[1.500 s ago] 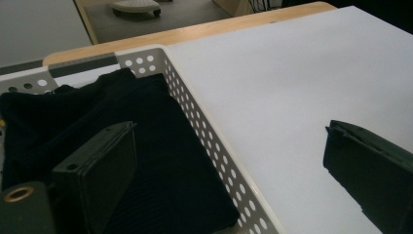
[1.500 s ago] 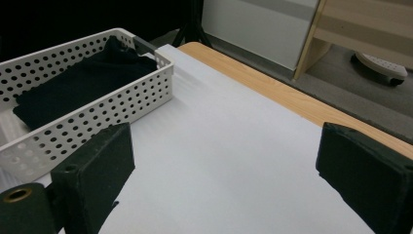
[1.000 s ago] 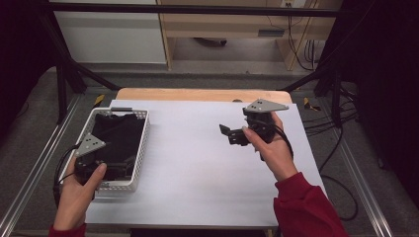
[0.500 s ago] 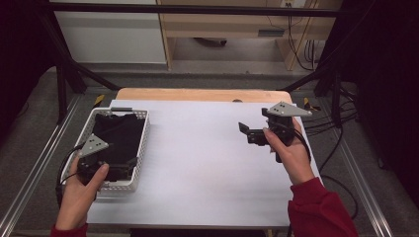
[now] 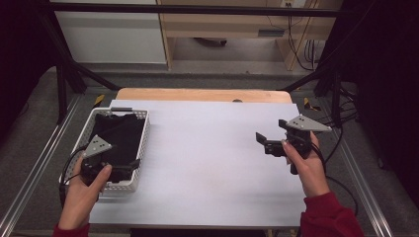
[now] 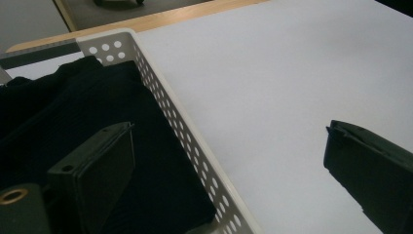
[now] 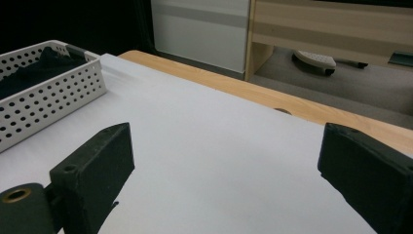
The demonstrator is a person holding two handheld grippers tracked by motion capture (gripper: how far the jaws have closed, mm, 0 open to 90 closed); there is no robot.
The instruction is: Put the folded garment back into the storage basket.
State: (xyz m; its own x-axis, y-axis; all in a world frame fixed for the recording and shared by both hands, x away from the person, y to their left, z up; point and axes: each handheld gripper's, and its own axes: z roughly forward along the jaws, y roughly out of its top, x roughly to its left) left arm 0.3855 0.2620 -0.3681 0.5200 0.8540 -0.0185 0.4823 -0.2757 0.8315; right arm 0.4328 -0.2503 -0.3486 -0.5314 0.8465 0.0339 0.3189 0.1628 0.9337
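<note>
Two hand-held grippers spread wide, empty | left (image 5: 129, 166) straddles basket (image 5: 142, 143) wall | right (image 5: 260, 140) above table (image 5: 207, 163)

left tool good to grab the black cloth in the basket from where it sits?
Probably yes. The left tool is open and straddles the white basket's near wall, one jaw over the black cloth, with nothing covering the cloth. It would need to shift inward to clear that wall.

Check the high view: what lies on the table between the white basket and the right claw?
Nothing: in the high view, only bare white tabletop separates the basket from the right claw.
</note>
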